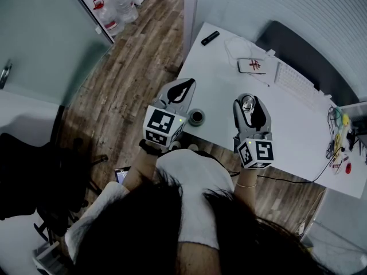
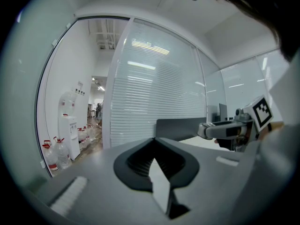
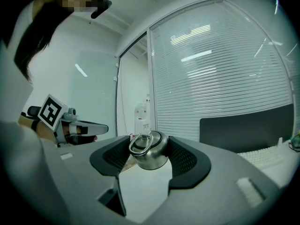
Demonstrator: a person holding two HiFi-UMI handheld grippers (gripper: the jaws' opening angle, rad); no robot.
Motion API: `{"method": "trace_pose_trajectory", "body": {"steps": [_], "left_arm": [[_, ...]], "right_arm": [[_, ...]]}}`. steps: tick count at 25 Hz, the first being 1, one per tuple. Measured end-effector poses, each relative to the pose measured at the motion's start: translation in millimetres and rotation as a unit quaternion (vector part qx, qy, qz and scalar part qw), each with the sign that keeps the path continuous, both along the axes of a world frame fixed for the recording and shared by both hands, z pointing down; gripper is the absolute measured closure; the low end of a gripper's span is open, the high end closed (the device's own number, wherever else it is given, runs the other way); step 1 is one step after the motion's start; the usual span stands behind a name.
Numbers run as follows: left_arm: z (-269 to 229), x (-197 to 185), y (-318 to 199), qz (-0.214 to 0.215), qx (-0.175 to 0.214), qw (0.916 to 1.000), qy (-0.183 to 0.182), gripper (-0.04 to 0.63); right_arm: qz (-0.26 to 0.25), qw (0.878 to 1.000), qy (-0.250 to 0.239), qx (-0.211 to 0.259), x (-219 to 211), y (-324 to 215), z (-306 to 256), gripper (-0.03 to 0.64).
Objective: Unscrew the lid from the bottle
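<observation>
In the head view my right gripper (image 1: 250,100) hangs over the white table (image 1: 221,76), shut on a round steel lid (image 1: 248,103) with a ring handle. The right gripper view shows the lid (image 3: 149,151) wedged between the two dark pads of the right gripper (image 3: 150,146), ring on top. The bottle (image 1: 196,117) stands near the table's front edge, seen from above as a dark open mouth, between the two grippers. My left gripper (image 1: 184,87) is just left of the bottle, shut with nothing in it; in its own view the left gripper (image 2: 154,146) has its jaws pressed together.
Further back on the table lie a black remote (image 1: 210,38), a small white device (image 1: 252,65) with a cord and a white keyboard (image 1: 298,85). Cables and small items (image 1: 339,148) crowd the right end. A dark chair (image 1: 23,171) stands on the wooden floor at the left.
</observation>
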State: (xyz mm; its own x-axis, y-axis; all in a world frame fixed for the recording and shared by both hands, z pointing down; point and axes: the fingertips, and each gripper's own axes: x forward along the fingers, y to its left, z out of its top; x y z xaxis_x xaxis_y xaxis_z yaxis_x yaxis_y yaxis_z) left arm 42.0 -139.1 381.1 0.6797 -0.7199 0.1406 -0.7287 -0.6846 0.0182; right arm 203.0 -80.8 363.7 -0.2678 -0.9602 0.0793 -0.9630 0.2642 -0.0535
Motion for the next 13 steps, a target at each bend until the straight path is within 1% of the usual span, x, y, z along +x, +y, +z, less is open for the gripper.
{"method": "trace_pose_trajectory", "body": {"steps": [13], "left_arm": [[0.0, -0.4, 1.8, 0.002, -0.001, 1.0, -0.002, 0.537]], "right_arm": [[-0.005, 1.0, 0.001, -0.002, -3.9, 0.9, 1.2, 0.36]]}}
